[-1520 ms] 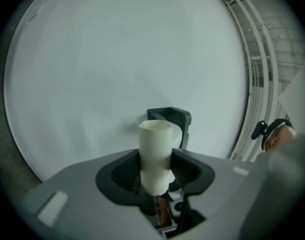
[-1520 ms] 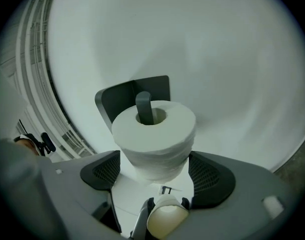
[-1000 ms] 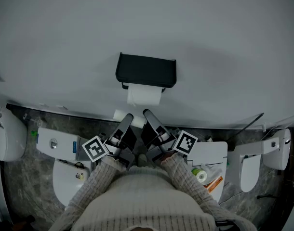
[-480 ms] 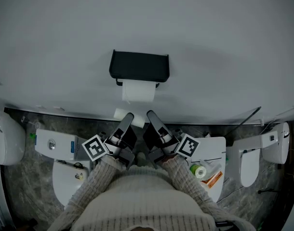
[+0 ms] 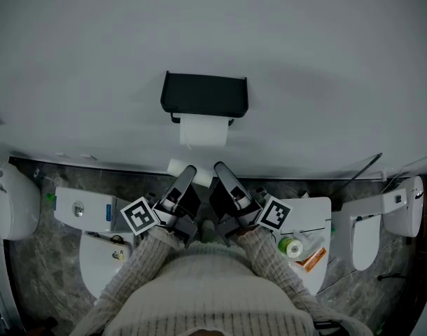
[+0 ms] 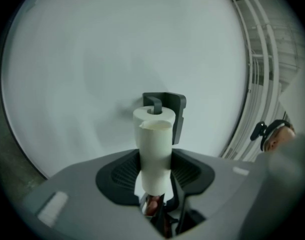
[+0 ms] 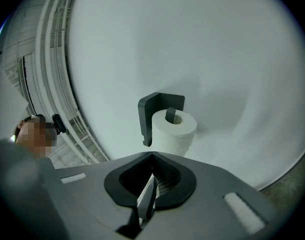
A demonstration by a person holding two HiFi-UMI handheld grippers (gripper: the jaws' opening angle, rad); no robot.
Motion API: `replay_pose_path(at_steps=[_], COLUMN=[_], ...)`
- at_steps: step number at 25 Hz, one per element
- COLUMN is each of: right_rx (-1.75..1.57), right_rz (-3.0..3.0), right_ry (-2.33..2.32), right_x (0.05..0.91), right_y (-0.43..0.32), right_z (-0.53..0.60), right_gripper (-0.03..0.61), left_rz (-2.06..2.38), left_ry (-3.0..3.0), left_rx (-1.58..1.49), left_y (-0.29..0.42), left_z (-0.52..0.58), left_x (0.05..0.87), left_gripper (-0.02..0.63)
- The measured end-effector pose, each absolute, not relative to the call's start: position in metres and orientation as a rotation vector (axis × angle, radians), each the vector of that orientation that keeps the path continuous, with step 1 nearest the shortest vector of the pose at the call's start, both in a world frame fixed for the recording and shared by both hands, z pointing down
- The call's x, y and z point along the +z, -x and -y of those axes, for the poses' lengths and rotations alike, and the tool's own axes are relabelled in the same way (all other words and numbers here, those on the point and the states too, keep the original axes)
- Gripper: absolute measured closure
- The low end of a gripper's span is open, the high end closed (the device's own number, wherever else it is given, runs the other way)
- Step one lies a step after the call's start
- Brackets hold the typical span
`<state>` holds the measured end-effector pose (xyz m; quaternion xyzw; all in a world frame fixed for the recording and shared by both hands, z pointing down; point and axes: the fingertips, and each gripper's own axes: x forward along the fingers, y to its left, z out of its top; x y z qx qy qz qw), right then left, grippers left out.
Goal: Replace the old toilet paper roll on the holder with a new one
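Filling most of the head view, a pale wall [image 5: 325, 61] meets a grey stone floor [image 5: 31, 271] along its foot. A person's cream knitted sweater [image 5: 206, 285] takes up the near edge, with both sleeves reaching forward. White fixtures [image 5: 84, 215] stand on the floor to the left and right, and a small green roll [image 5: 291, 248] lies on the right one. A black holder [image 5: 204, 95] is fixed to the far wall, and the hung roll [image 5: 203, 131] sits on its arm beneath the cover. Nearer, well apart from it, the spare roll [image 5: 174, 167] is clamped between the jaws of the left tongs [image 5: 185, 176]. The right tongs [image 5: 222, 170], just beside it, have their jaws pressed together with nothing between them. Both tongs point toward the holder.
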<state>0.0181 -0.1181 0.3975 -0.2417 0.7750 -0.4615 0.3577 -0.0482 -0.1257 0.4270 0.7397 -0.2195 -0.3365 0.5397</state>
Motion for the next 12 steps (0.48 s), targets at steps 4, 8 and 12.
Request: replay_pose_path(at_steps=[4,8,12], right_rx=[-1.193,-1.199,-1.204], right_rz=[-2.008,-2.009,-2.012], right_ry=[0.618,0.610,0.609], right_x=[0.3982,0.3986,0.3983], right_y=[-0.0176,-0.0173,-0.0165], right_z=[0.1186,0.1196,0.1195], right_gripper=[0.581,0.581,0.581], left_rz=[0.529,0.528,0.523], left_ry=[-1.753,-1.755,-1.754], left_rx=[-0.803,-0.797,-0.798], left_y=[0.0491,0.0480,0.0474], left_z=[0.1265,0.1272,0.1275], left_x=[0.4284,0.4290,0.4279], left_gripper=[0.438,0.439,0.438])
